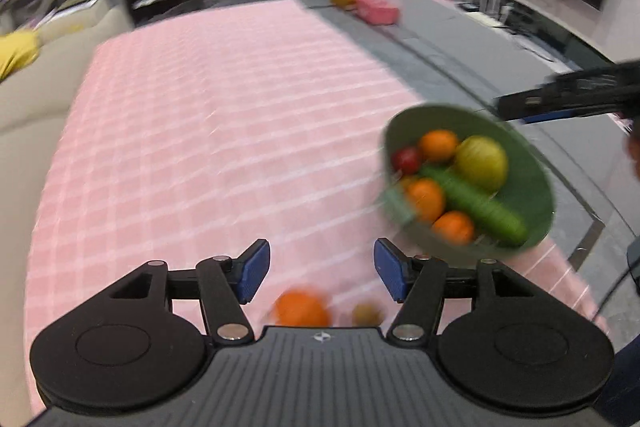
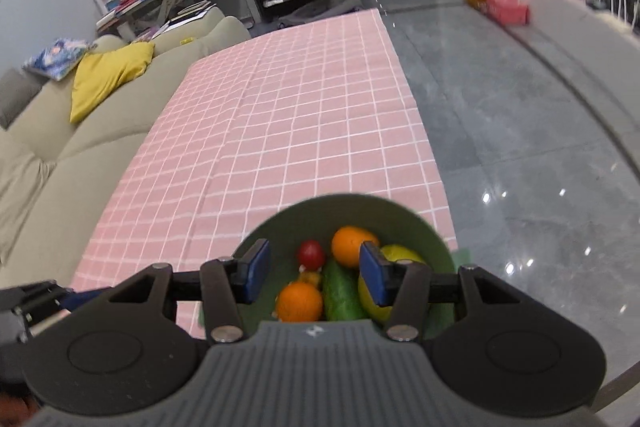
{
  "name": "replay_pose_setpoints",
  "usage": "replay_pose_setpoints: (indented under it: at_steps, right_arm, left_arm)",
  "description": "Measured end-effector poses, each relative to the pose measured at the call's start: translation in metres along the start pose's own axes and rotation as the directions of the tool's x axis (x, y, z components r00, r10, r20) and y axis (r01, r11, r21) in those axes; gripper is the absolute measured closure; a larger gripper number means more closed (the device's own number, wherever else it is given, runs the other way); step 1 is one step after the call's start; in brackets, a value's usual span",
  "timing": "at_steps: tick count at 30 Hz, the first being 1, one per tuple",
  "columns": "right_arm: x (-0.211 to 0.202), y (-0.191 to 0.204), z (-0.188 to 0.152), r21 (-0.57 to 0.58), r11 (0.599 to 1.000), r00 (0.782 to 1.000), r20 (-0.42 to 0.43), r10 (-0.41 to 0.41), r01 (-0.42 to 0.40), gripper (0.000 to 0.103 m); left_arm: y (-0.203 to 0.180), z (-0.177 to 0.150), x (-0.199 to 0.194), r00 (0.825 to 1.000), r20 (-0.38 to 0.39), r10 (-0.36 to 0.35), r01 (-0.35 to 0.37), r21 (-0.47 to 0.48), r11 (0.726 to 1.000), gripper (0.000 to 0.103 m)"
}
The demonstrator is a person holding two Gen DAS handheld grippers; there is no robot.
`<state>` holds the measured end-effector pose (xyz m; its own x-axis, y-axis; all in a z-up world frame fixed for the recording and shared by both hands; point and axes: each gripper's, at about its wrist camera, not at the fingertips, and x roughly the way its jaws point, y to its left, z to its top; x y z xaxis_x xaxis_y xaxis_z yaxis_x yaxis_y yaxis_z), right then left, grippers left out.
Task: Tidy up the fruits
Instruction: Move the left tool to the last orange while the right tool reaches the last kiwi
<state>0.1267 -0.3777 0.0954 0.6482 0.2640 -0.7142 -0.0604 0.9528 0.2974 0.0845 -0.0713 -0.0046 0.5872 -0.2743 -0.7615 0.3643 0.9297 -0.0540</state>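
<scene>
Green bowl (image 1: 520,143) noted at right edge of tabletop (image 1: 224,115), filled: oranges, cucumber (image 1: 476,205), yellow-green fruit, red fruit. Loose orange (image 1: 302,309) and small brownish fruit (image 1: 366,313) located at near edge. Left gripper (image 1: 322,273) above orange, jaws spread, empty. Right gripper (image 2: 310,273) above bowl, jaws spread, empty. Advised: jaws centred over orange, lowered, then closed gently.
</scene>
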Motion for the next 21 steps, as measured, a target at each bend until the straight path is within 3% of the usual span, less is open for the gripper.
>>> replay_pose_setpoints:
  at_steps: [8, 14, 21]
  right_arm:
    - [-0.022, 0.061, -0.061, -0.148, 0.988, 0.998, 0.02, 0.058, -0.055, 0.057]
    - [0.008, 0.098, -0.095, -0.234, 0.969, 0.994, -0.091, 0.057, -0.077, 0.064]
    - [0.05, 0.11, -0.112, -0.27, 0.96, 0.984, -0.175, 0.022, -0.07, 0.066]
  left_arm:
    - [0.033, -0.037, -0.006, 0.999, -0.037, -0.019, 0.015, -0.101, 0.995, 0.033]
    - [0.023, -0.044, 0.011, 0.997, -0.067, -0.048, 0.046, -0.033, 0.998, 0.033]
    - [0.021, -0.049, 0.035, 0.995, -0.095, -0.032, 0.036, 0.038, 0.999, 0.033]
